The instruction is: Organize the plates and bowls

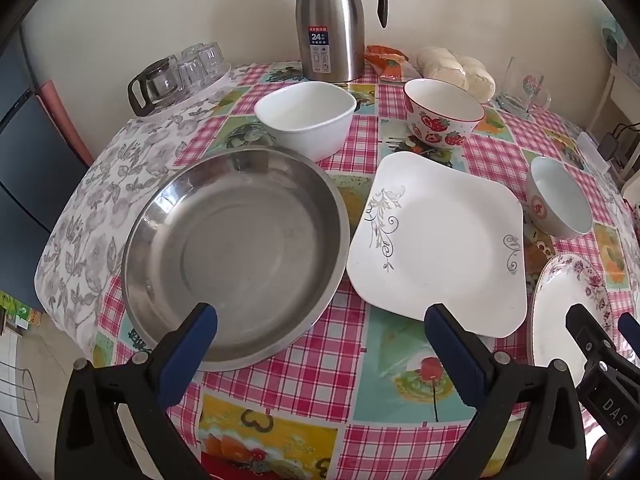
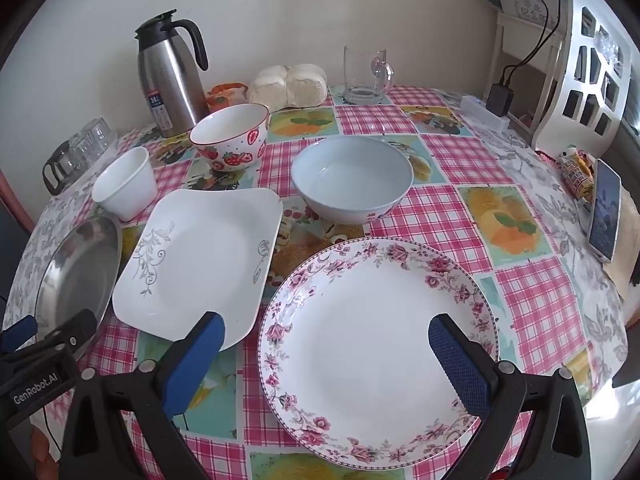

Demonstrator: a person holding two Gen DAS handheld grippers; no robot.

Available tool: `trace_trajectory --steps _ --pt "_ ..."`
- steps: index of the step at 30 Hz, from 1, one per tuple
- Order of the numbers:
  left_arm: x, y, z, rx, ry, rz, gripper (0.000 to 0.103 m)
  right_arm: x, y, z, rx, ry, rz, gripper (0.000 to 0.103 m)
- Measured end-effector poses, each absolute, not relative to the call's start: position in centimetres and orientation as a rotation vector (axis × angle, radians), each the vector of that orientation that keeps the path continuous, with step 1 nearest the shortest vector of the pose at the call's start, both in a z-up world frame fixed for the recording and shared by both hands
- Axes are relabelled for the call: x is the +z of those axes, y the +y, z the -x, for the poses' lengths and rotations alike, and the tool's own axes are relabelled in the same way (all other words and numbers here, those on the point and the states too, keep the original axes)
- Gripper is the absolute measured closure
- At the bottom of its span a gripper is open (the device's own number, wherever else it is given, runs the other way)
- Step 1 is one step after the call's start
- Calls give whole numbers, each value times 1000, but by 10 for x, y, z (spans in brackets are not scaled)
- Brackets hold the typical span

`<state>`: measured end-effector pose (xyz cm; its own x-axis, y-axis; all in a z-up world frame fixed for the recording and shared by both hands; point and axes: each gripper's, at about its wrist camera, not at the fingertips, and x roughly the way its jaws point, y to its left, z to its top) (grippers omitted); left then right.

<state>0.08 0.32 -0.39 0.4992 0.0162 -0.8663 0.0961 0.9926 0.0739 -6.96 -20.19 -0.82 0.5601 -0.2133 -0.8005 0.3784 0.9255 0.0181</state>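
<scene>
On the checked tablecloth lie a steel round plate, a white square plate with grey scrolls and a floral-rimmed round plate. Behind them stand a plain white bowl, a strawberry-patterned bowl and a pale blue bowl. My left gripper hangs open above the table's near edge, between the steel plate and the square plate, holding nothing. Over the near part of the floral plate my right gripper is open too, with nothing in it.
A steel thermos jug and upturned glass cups stand at the back left. Bagged buns and a glass mug line the far edge. A phone and a power strip lie at the right.
</scene>
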Motion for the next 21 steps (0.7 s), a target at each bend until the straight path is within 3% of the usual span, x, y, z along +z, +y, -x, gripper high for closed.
trace_trajectory --steps 21 --pt "-6 5 0 -44 1055 -119 0 -11 -200 67 -338 939 -185 0"
